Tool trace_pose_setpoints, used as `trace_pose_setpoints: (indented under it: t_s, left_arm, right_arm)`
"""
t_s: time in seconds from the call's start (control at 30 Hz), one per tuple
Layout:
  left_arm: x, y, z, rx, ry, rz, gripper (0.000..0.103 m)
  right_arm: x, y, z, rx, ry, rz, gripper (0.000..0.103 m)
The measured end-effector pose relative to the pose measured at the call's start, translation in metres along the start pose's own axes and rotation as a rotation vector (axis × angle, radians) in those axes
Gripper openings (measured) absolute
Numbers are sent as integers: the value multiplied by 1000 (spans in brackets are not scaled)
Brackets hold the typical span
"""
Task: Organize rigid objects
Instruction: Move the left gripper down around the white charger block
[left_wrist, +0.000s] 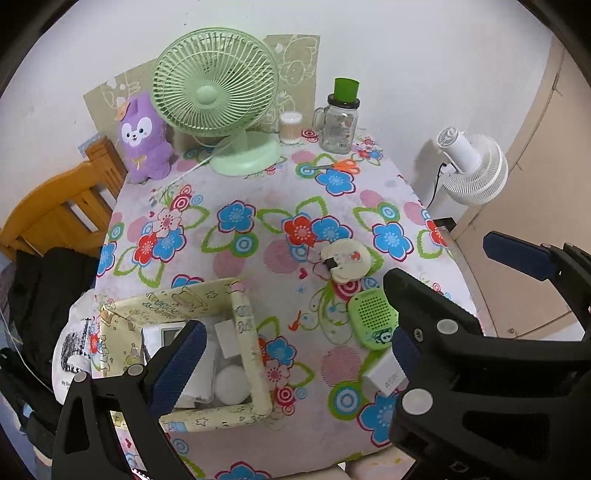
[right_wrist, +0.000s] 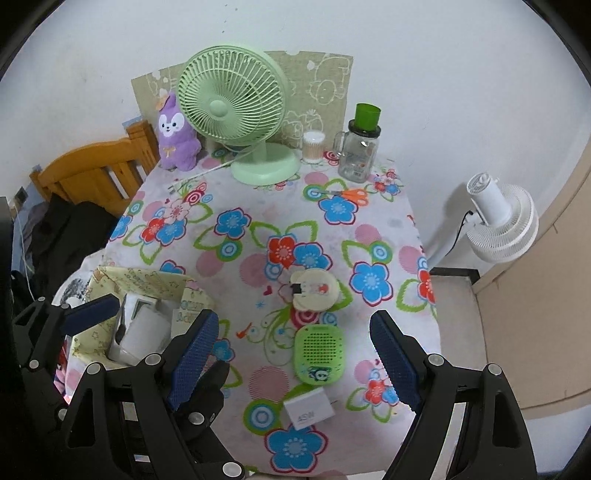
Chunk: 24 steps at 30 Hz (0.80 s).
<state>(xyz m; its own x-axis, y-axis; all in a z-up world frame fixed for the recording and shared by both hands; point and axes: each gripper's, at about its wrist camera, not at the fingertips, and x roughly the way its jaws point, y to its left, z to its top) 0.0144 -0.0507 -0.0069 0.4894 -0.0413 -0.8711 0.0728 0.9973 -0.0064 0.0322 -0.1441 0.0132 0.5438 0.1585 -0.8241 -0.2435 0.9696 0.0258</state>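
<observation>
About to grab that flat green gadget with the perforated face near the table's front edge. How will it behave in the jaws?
The green gadget looks like a hard plastic shell, so probably stiff and light. It lies flat on the floral tablecloth, so it may slide rather than roll if nudged. Its rounded edges could slip between the pads; the right gripper, open around it, should probably close across its narrow width.

flowery-cloth table (right_wrist: 258, 206), green fan (right_wrist: 236, 110), purple plushie (right_wrist: 175, 133), jar (right_wrist: 358, 151), scissors (right_wrist: 351, 194), storage box (left_wrist: 243, 314), green speaker (right_wrist: 319, 352), little white box (right_wrist: 309, 408)
</observation>
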Motion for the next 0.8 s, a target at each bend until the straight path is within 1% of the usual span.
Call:
trace_pose_setpoints:
  t_s: [0.17,0.3,0.5,0.8]
  left_arm:
    - [0,-14,3,7,-9,0,101]
    - [1,-22,4,3,-18,5,101]
    - [8,-27,4,-45,-17,-17,101]
    - [27,-34,-2,-91,8,20,101]
  right_arm:
    - [-2,-16,-1,8,-4,16,86]
    - [1,-29,-1,22,9,26,86]
    - [8,-43,-3,33,34,35,86]
    - [25,-62,-11,15,63,62,86]
